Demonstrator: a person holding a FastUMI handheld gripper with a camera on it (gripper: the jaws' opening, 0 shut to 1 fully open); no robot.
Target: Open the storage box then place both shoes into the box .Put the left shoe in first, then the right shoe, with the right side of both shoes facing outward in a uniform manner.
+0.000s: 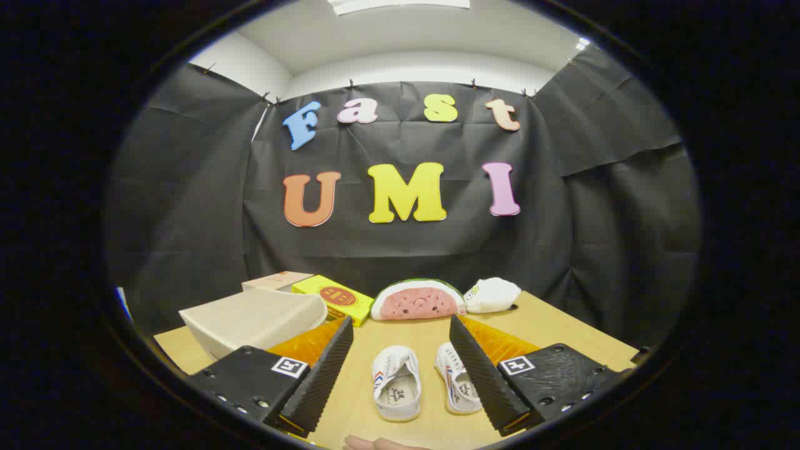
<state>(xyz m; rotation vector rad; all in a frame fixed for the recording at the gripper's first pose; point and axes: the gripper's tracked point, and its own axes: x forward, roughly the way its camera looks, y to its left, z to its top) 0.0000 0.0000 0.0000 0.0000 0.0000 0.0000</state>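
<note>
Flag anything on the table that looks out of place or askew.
Nothing stands out. Two white shoes sit upright side by side between the open gripper's fingers. The beige box lies beyond the left finger, lid closed. Yellow box, watermelon plush and white plush line the back.

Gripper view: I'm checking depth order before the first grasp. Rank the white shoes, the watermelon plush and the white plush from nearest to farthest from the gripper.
The gripper is open.
1. White shoes: side by side on the table between the fingers, too close to rank apart.
2. Watermelon plush: beyond the shoes.
3. White plush: just right of the watermelon, slightly farther back.
</note>
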